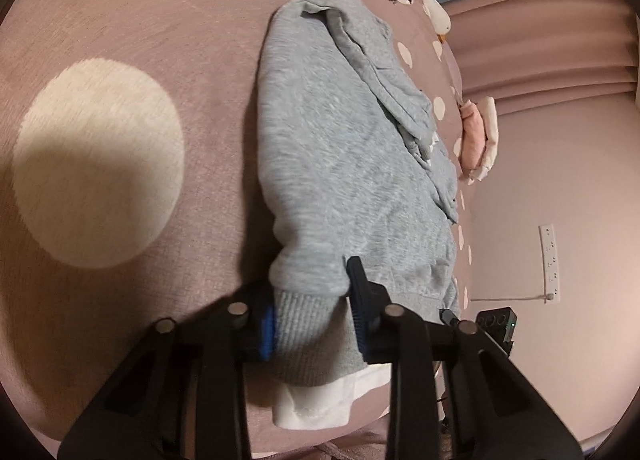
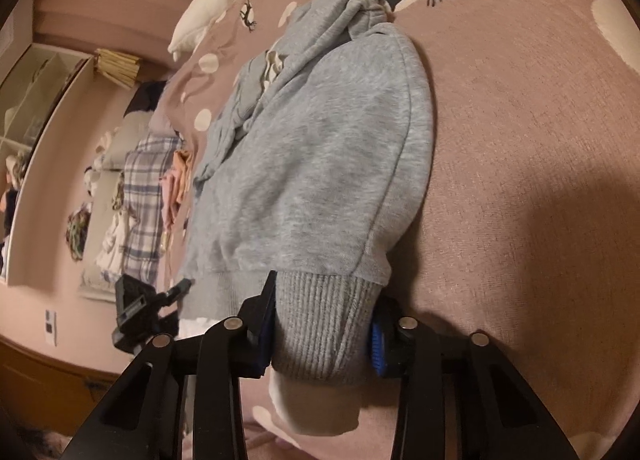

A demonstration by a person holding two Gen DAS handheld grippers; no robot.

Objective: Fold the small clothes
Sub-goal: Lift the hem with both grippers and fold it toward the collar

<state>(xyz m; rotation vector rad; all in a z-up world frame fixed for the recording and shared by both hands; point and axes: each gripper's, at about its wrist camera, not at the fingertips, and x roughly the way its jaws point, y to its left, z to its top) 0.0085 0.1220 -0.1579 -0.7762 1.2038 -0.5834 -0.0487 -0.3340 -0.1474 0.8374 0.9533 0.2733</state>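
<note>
Grey sweatshirt [image 1: 340, 156] lies folded lengthwise, each ribbed corner pinched by left claw [image 1: 312, 324] and right claw [image 2: 320, 332].

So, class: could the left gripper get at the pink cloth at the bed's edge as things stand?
Probably not: the left gripper is shut on the sweater's ribbed hem, and the pink cloth lies beyond the sweater. It would have to let go first.

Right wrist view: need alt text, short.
The right hand-held gripper is closed on the ribbed hem of a grey sweatshirt lying folded on a pink bedspread with white dots and deer prints. The left hand-held gripper reaches the hem further left, and more clothes are piled beyond.
</note>
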